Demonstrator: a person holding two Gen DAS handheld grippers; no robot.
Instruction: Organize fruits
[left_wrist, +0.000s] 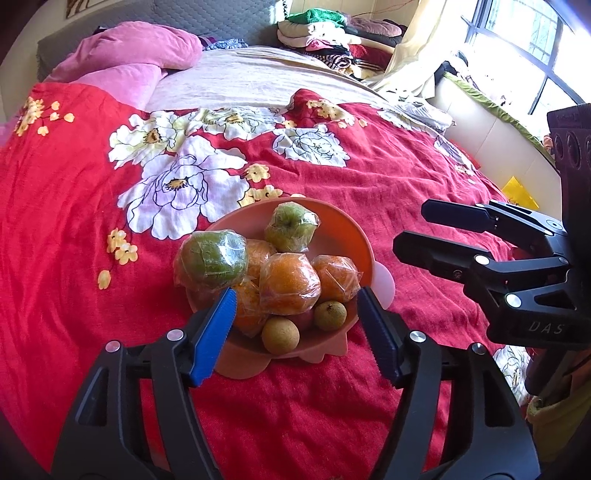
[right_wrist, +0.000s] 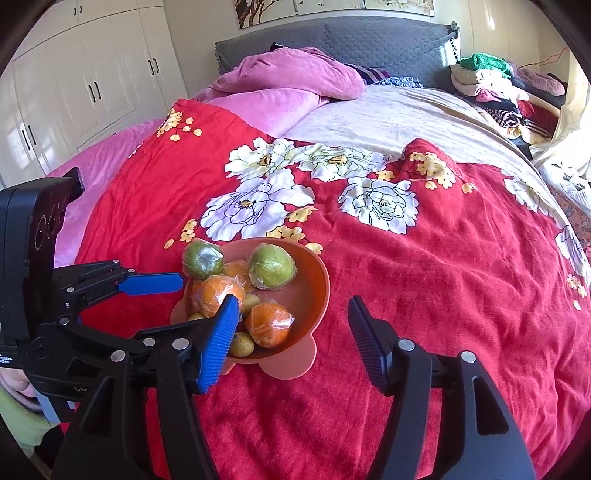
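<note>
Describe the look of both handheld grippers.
Both are black plastic clamp-style tools with silver rivets. The left gripper and right gripper carry ribbed blue pads on their fingers. The right gripper's body bears pale lettering.

Your right gripper (right_wrist: 291, 332) has jaws apart, nothing between the pads, hanging over the red floral blanket (right_wrist: 443, 295) just right of the orange plastic bowl (right_wrist: 314, 291). The bowl sits on the bed near its foot edge, left of centre. It holds plastic-wrapped oranges (right_wrist: 271, 323), two wrapped green apples (right_wrist: 271, 267) and small brownish round fruits (right_wrist: 242, 344). Your left gripper (right_wrist: 177, 291) comes in from the left, its blue finger (right_wrist: 155, 284) right by the bowl rim.
</note>
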